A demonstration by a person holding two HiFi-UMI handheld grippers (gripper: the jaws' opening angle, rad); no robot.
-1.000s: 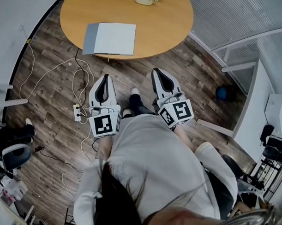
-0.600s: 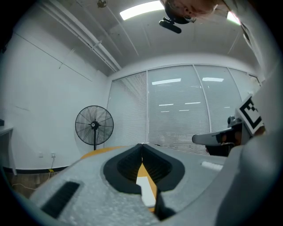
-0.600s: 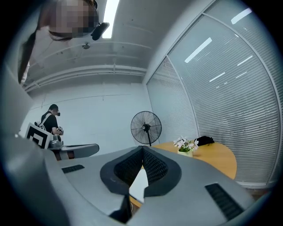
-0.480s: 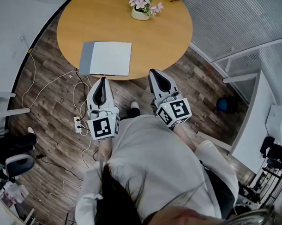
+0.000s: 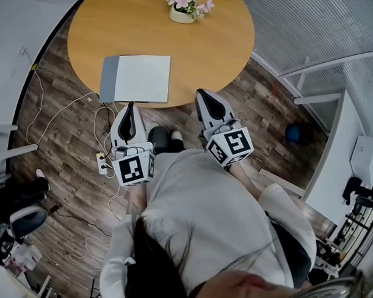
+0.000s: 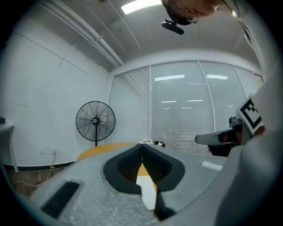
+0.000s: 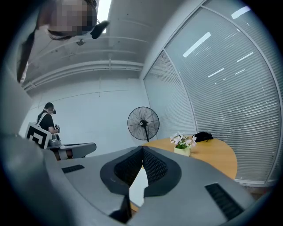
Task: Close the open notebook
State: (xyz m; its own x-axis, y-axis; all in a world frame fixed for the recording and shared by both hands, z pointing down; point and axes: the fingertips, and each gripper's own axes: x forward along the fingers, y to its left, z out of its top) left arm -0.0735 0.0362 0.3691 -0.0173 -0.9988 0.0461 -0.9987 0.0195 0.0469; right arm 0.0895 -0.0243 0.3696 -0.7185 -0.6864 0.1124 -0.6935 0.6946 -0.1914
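The notebook (image 5: 135, 78) lies on the near left part of the round wooden table (image 5: 213, 46), showing a white page with a grey strip along its left side. My left gripper (image 5: 131, 106) is shut and empty, its tip at the table's near edge just in front of the notebook. The right gripper (image 5: 204, 93) is also shut and empty, its tip at the table edge to the right of the notebook. In the left gripper view the closed jaw tips of the left gripper (image 6: 142, 145) point over the table (image 6: 95, 151). The right gripper (image 7: 142, 148) does the same in its own view.
A small pot of pink flowers (image 5: 183, 11) stands at the table's far side. White cables (image 5: 57, 113) and a power strip (image 5: 103, 163) lie on the wooden floor at left. A standing fan (image 6: 95, 121) is beyond the table. Another person (image 7: 47, 120) stands far off.
Both grippers have moved forward together; their tips, which stood short of the table, now reach its near edge. The table and notebook sit closer in view.
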